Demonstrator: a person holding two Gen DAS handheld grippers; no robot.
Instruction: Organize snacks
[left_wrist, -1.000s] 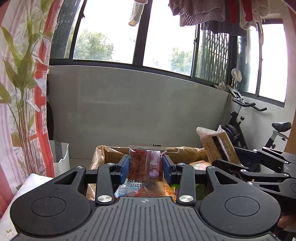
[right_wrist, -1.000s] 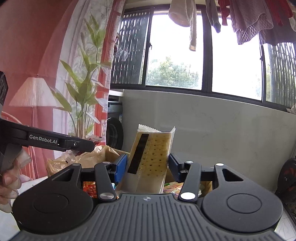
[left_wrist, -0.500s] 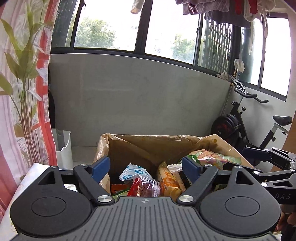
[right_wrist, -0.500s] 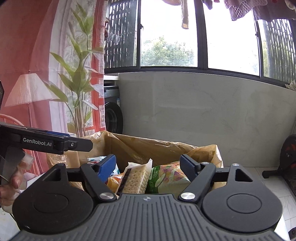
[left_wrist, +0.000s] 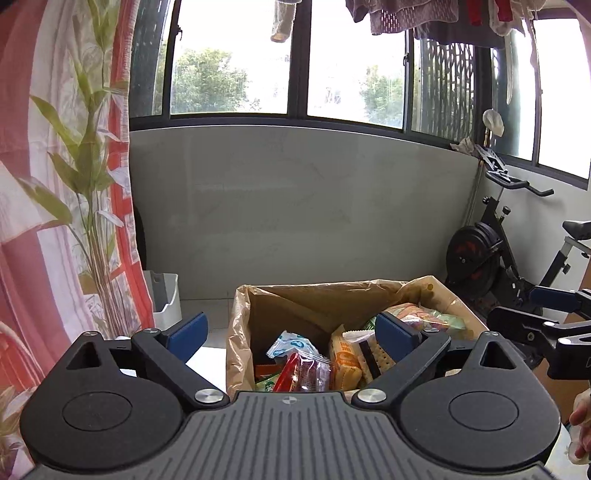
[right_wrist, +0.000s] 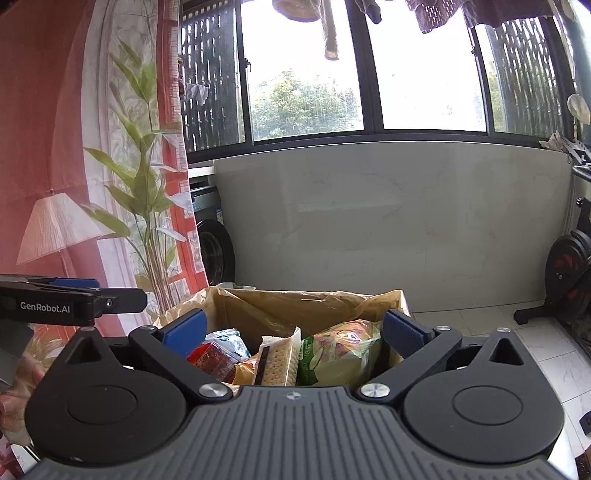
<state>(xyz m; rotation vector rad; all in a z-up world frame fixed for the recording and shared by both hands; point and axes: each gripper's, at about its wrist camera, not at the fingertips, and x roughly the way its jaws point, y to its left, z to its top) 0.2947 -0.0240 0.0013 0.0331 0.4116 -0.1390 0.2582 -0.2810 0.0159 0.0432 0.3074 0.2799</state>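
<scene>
I had just been opening both grippers, left (left_wrist: 291, 334) and right (right_wrist: 293, 332), so their jaws stood wide and empty above the box (left_wrist: 458, 308), where the red packet (left_wrist: 304, 374) and crackers (right_wrist: 277, 360) now lay, freeing me for more snacks.

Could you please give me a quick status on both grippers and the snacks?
Left gripper and right gripper open, empty, just opened. Red packet and cracker pack in box. Nothing in the way.

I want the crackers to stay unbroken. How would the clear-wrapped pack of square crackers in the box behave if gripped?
The clear-wrapped cracker pack probably feels stiff yet brittle: flat stacked squares show through. Its glossy film likely slips. Standing on edge among snack bags, it may tip.
</scene>
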